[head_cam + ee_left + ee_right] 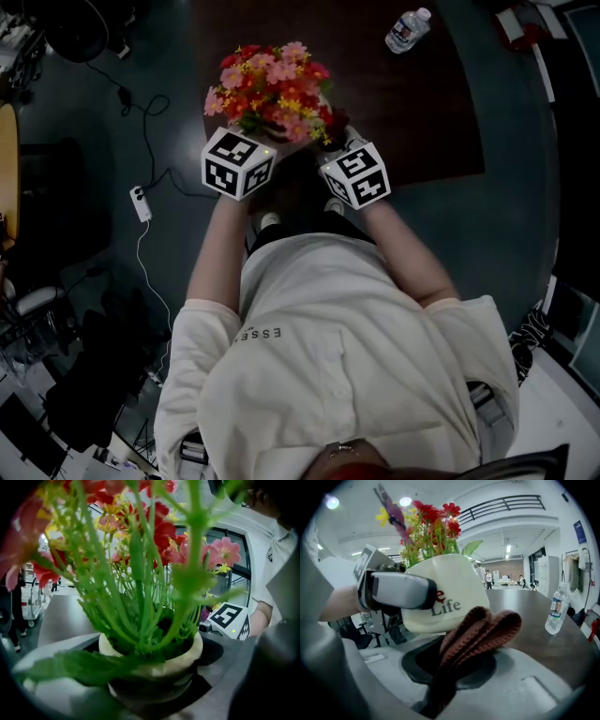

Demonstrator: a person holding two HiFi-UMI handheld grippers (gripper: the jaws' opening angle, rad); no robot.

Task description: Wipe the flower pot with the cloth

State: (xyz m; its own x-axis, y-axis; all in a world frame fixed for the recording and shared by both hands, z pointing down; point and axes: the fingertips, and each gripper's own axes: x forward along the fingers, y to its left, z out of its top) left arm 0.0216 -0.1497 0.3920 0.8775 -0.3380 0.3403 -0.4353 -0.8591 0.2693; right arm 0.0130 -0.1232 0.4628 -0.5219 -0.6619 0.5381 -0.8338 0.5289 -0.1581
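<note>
Flower pot (445,590), cream, is clamped in the left gripper (242,157) over the bench (394,112) edge. The right gripper (352,169) pinches the brown knitted cloth (480,632) just beside the pot's wall. A hard rub could twist the pot loose and drop it. Its side reads "Life" after a red "e".

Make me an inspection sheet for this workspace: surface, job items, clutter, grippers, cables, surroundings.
Surface: dark brown table.
Job's things: cream flower pot with red and yellow flowers; brown knitted cloth at its side.
Clutter: water bottle on the table.
Grippers: left gripper clamps the pot; right gripper pinches the cloth.
Cables: black cable and white power strip on the floor.
Surroundings: open hall, people far off.
</note>
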